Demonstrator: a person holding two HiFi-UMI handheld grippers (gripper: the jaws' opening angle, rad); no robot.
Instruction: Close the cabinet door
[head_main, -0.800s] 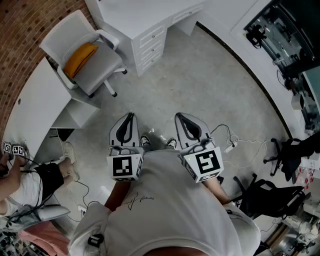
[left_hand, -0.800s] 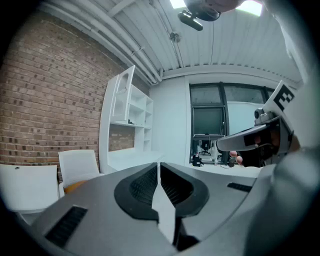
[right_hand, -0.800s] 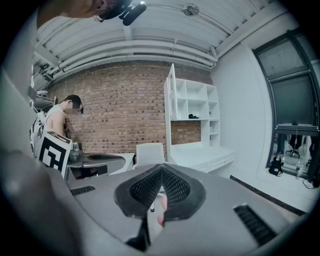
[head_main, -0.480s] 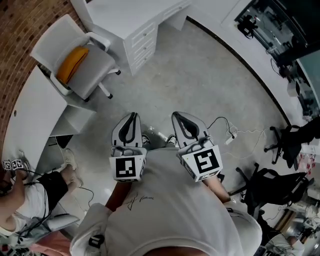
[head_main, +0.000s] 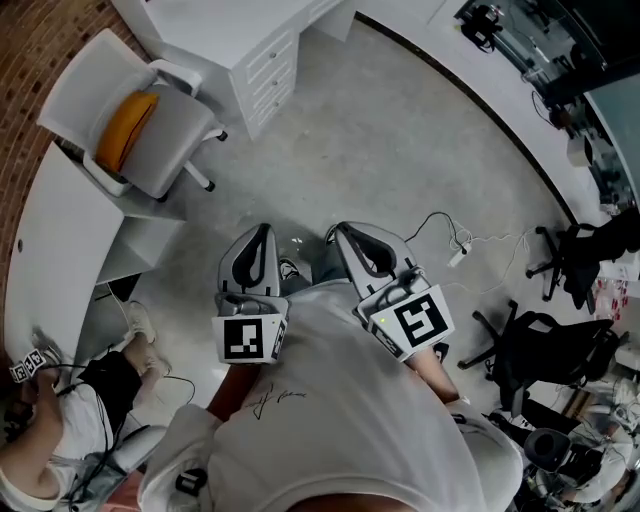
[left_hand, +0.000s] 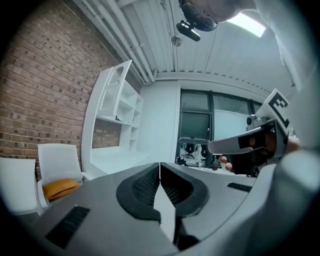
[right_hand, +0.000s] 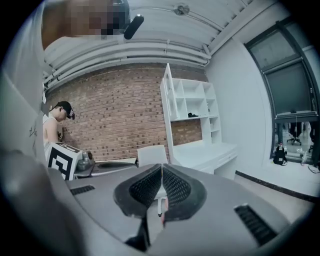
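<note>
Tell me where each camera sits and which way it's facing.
Head view: on the head, looking down at the floor; shirt, left gripper and right gripper show.
Left gripper view: rides it, along shut jaws toward shelf unit; right gripper shows.
Right gripper view: along shut jaws toward brick wall; left gripper shows.
Shared: all three show the white chair.

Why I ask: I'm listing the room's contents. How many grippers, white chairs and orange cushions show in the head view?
grippers: 2 (left gripper, right gripper)
white chair: 1
orange cushion: 1
total: 4
</note>
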